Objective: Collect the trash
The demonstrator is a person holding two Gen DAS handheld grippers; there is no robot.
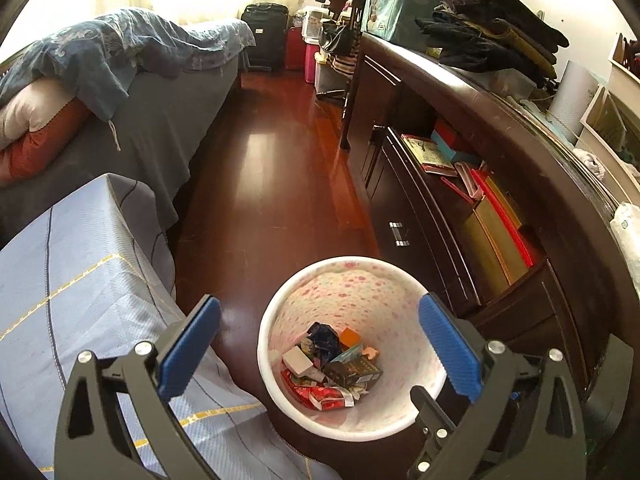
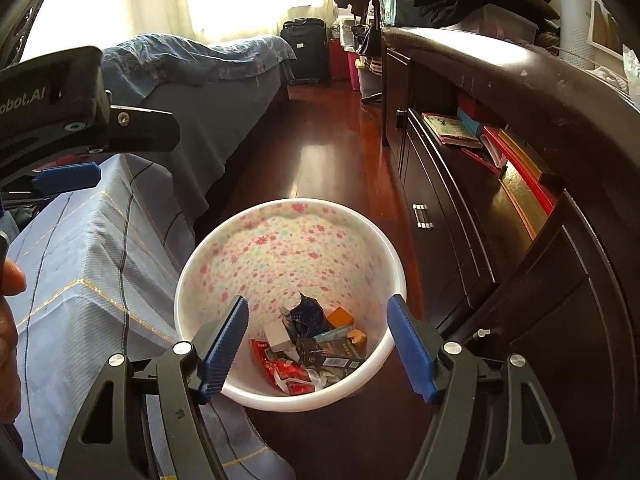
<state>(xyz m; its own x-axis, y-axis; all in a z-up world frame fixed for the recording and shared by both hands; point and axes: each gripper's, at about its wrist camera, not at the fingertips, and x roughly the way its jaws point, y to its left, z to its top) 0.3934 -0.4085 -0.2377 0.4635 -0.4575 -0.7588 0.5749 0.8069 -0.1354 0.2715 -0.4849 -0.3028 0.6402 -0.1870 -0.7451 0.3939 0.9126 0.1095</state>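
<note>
Both tools hang over the round white flowery bin (image 2: 256, 248) on the dark wood floor, prob. so stuff drops right in. Left gripper (image 1: 320, 350) is wide, empty. Right gripper (image 2: 318, 346) is apart w/ nothing between. Crumpled wrappers & small boxes (image 2: 312, 350) sit at the bottom.
</note>
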